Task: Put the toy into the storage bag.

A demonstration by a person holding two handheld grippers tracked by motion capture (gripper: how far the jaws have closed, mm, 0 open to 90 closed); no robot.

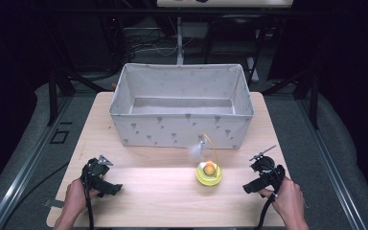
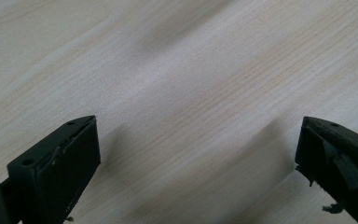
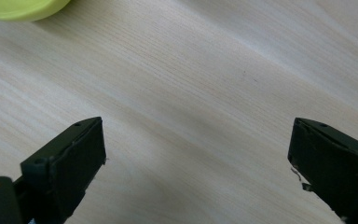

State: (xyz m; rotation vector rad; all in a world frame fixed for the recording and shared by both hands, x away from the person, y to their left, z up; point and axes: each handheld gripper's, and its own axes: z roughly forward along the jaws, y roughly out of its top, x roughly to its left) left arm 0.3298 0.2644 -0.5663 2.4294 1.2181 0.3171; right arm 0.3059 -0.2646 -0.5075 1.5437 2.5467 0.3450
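Note:
A yellow-green round toy (image 1: 209, 173) with an orange ball in it and a feather on a curved wire sits on the wooden table (image 1: 172, 191), in front of a white fabric box (image 1: 182, 108). In the high view my left gripper (image 1: 111, 188) rests near the front left and my right gripper (image 1: 247, 187) near the front right, each held by a hand. The left gripper (image 2: 198, 154) stands open over bare wood. The right gripper (image 3: 196, 154) is open too, with the toy's green edge (image 3: 23, 8) at the upper left of its view.
The fabric box is open-topped and looks empty, taking up the table's far half. Dark frame legs and cables stand beyond the table. Grey floor surrounds the table on both sides.

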